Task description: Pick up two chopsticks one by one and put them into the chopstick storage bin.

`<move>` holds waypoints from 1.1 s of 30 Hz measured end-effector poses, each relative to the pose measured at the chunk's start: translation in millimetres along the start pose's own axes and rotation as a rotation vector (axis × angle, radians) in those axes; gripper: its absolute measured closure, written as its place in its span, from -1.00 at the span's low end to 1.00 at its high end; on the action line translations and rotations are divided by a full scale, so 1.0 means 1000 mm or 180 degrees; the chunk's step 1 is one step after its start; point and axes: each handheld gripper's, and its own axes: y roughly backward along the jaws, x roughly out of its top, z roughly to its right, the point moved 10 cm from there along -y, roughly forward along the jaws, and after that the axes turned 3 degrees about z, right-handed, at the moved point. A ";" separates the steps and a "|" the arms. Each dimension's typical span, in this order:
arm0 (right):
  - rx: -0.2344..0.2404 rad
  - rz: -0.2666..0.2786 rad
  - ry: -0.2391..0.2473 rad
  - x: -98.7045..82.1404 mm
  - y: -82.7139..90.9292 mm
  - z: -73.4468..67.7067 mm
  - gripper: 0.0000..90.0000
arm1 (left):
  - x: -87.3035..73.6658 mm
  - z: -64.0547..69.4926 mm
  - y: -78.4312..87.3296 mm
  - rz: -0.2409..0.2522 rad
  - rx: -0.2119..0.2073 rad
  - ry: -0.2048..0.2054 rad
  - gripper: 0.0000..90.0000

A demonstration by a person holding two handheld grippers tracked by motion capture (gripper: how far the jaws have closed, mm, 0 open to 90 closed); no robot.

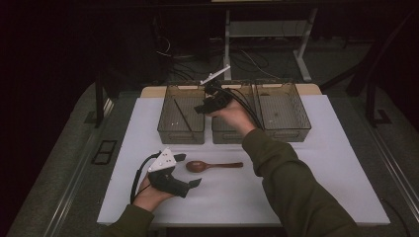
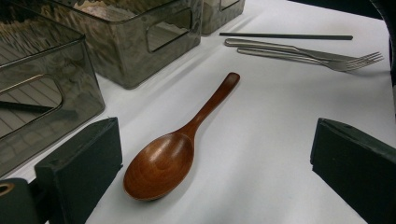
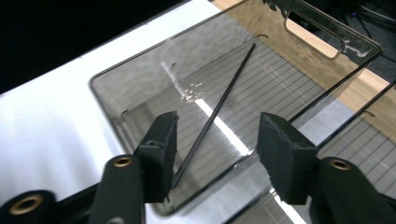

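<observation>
A brown wooden spoon (image 1: 212,165) lies on the white table, bowl to the left. My left gripper (image 1: 188,170) rests just left of the bowl, open. In the left gripper view the spoon (image 2: 177,149) lies between its spread jaws (image 2: 215,140), untouched. My right gripper (image 1: 200,108) hovers over the left clear bin (image 1: 170,129). In the right gripper view its jaws (image 3: 217,130) stand open above a thin black chopstick (image 3: 219,107), which lies slanted on the floor of the bin (image 3: 116,84). The chopstick (image 1: 183,114) is free of the pads.
Middle (image 1: 225,131) and right (image 1: 282,111) clear bins stand beside the left one along the table's back. In the left gripper view, metal forks (image 2: 317,56) and another black chopstick (image 2: 285,36) lie on the table beyond the spoon. A white mat (image 1: 316,197) covers the table.
</observation>
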 end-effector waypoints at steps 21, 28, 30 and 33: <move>0.0027 0.0189 0.0105 -0.058 0.072 0.026 -0.15 | -0.009 -0.002 -0.002 -0.0068 -0.0004 0.0013 -0.98; 0.0022 0.0313 0.0071 -0.076 0.096 0.030 -0.17 | -0.009 -0.001 -0.002 -0.0063 -0.0005 -0.0020 -0.98; 0.0017 0.0340 0.0066 -0.081 0.101 0.032 -0.17 | -0.008 -0.001 -0.001 -0.0054 -0.0015 -0.0015 -0.98; -0.0007 0.0370 0.0066 -0.088 0.109 0.035 -0.17 | -0.007 -0.001 0.000 -0.0038 -0.0018 -0.0002 -0.98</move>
